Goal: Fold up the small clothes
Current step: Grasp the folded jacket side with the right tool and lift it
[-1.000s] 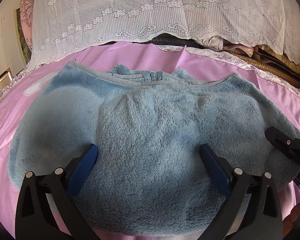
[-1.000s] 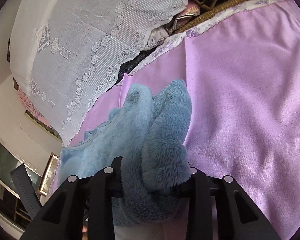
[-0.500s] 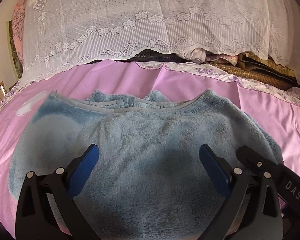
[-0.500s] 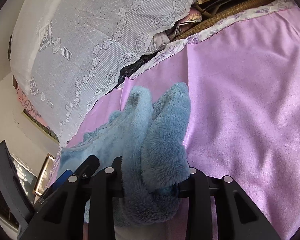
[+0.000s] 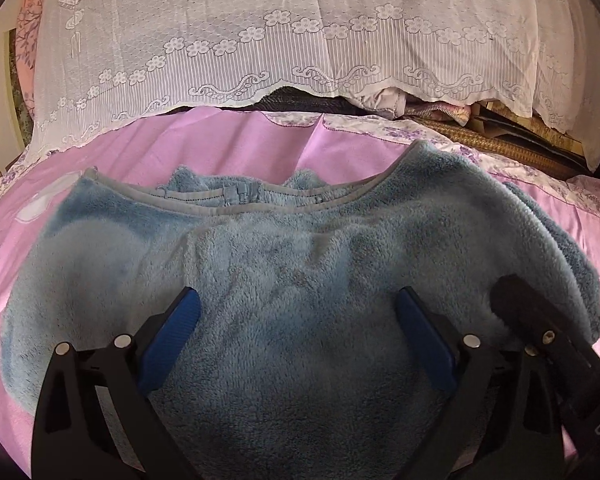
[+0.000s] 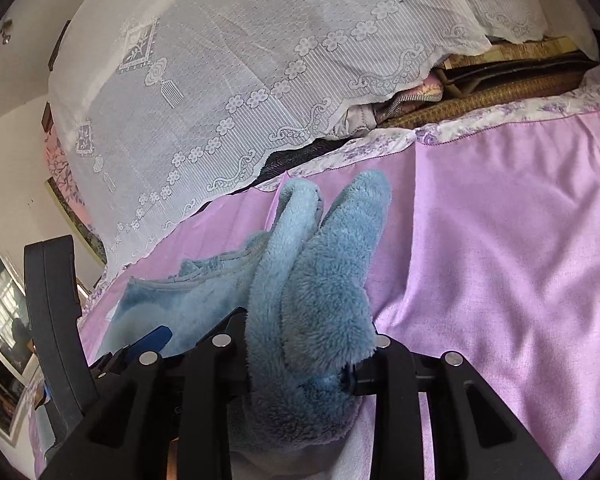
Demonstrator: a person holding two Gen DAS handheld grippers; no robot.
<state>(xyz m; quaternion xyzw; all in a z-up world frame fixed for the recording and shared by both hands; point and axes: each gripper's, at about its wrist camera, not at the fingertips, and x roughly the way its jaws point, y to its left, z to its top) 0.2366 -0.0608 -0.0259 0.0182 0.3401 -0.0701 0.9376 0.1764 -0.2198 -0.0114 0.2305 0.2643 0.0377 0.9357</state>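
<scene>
My right tongs [image 6: 300, 364], clamped on the blue fleece garment's [image 5: 300, 300] edge, have lifted it off the pink bed [image 5: 228, 140]; my left tongs [image 5: 296, 320], empty, are closing above it.

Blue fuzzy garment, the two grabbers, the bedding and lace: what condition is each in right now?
Blue fleece garment: spread on the sheet, right edge bunched and lifted.
Right gripper: clamped on that bunched edge.
Left gripper: jaws wide, closing slightly, nothing gripped, above the fleece.
Pink sheet: laid out, lightly creased.
Lace cloth: draped over piled bedding.
</scene>
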